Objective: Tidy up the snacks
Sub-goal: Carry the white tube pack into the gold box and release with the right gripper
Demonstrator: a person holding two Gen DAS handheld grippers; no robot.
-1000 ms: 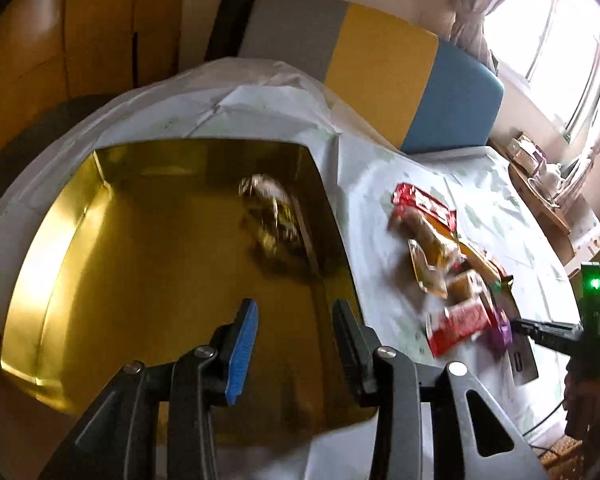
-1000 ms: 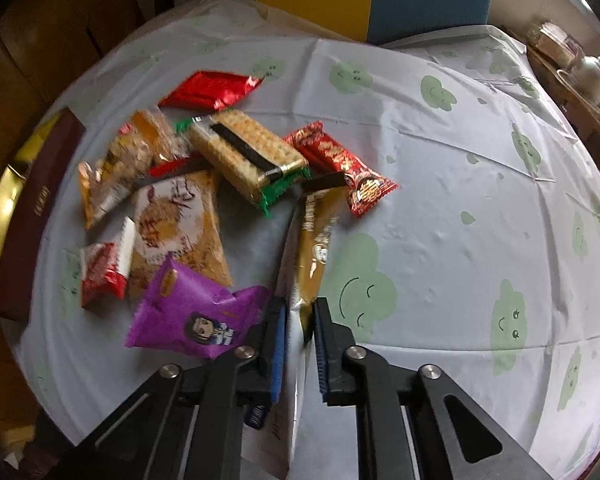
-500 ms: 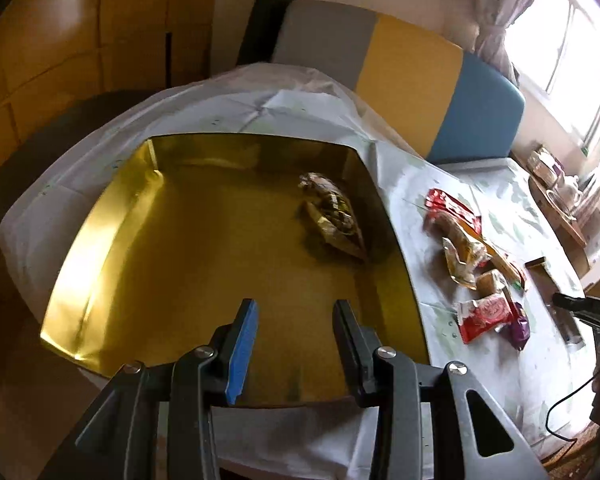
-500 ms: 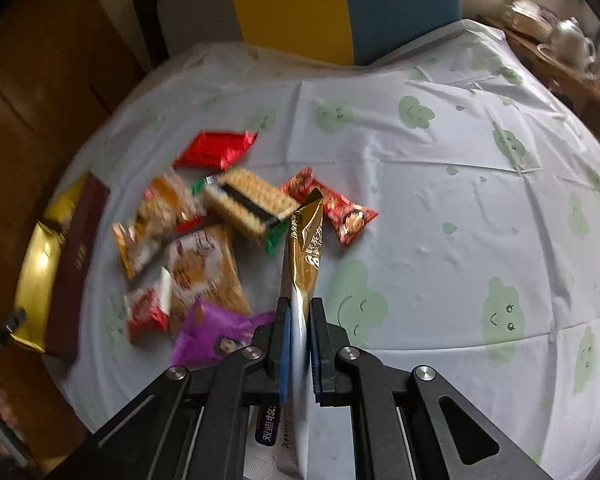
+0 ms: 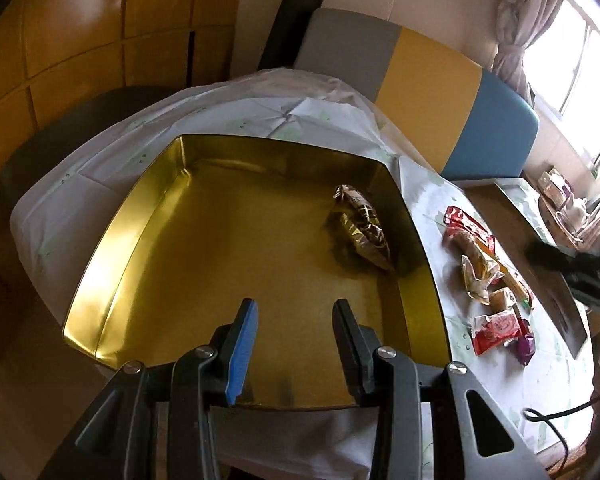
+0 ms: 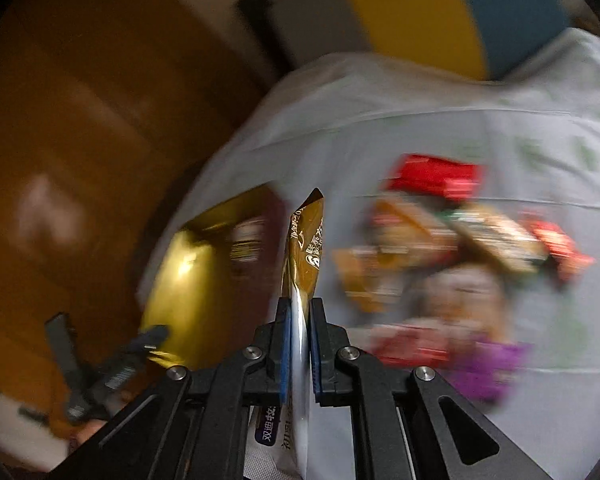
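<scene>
The right gripper (image 6: 299, 320) pinches a gold packet (image 6: 304, 248) (upright, clear of the table), mid-carry toward the gold tin (image 5: 112, 280) at left. The left gripper (image 5: 296, 336) hovers part-open, empty. Next: lower, release inside.

Left black two-finger gripper (image 5: 294, 326) with one blue-padded finger (image 5: 242, 346): low centre of its own frame, jaws parted, nothing between them, tilted downward. Right black two-finger gripper (image 6: 299, 320): lower centre of its frame, jaws pressed together on a long gold foil snack packet (image 6: 303, 246) rising upright from the pads.
</scene>
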